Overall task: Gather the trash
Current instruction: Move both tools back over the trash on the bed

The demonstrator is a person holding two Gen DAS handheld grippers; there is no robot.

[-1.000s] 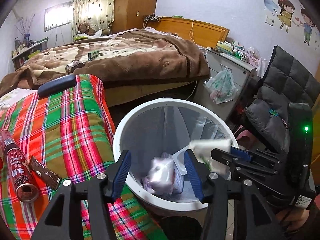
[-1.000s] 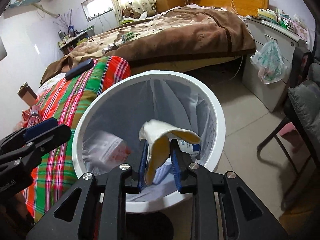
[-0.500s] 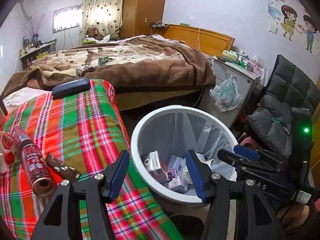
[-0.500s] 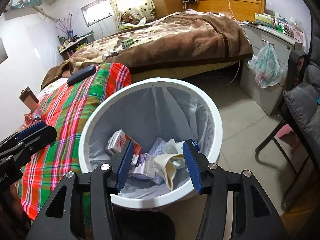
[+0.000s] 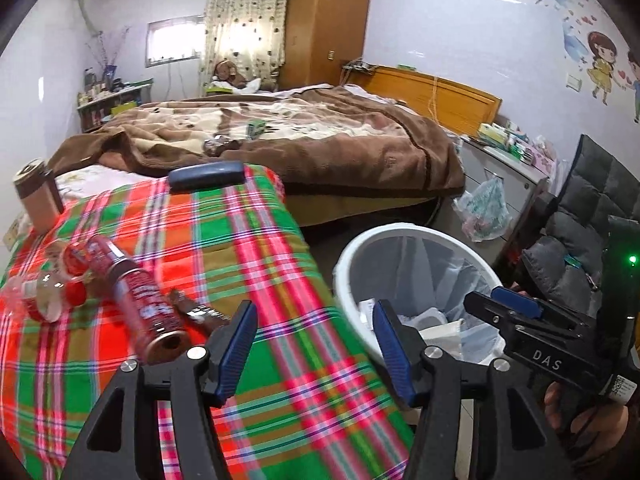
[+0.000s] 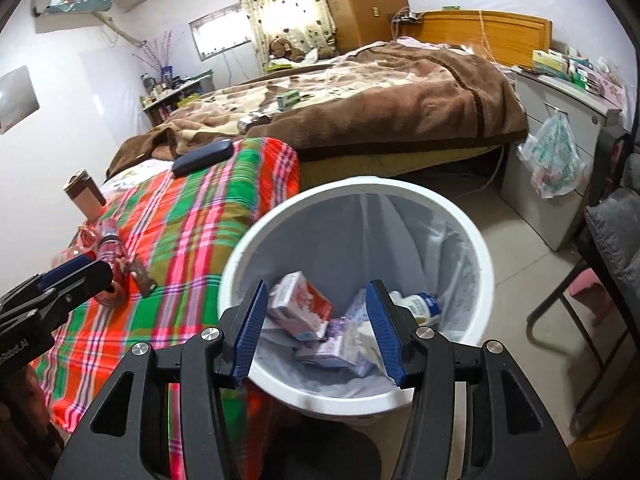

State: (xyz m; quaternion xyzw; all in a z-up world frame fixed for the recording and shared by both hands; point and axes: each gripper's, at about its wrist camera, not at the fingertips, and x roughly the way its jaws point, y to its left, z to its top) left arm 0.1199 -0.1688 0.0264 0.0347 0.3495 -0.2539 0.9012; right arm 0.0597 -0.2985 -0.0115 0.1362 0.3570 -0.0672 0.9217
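Observation:
A white trash bin (image 6: 480,248) with a grey liner stands on the floor beside a plaid-covered surface (image 5: 248,248). It holds a red and white carton (image 6: 300,304) and other wrappers. My right gripper (image 6: 316,328) is open and empty above the bin's near rim. My left gripper (image 5: 316,348) is open and empty over the plaid cloth, left of the bin (image 5: 348,264). A red can (image 5: 140,300) lies on the cloth with a brown wrapper (image 5: 196,312) beside it and crumpled clear plastic (image 5: 44,292) to its left.
A brown cup (image 5: 36,196) and a dark case (image 5: 206,174) sit at the far end of the cloth. A bed with a brown blanket (image 5: 320,148) lies behind. A grey cabinet with a hanging bag (image 6: 554,156) and a dark chair (image 5: 592,232) are to the right.
My right gripper opened and dropped the pale wrapper into the bin. Both grippers have pulled back and up, and the left one has swung left over the cloth.

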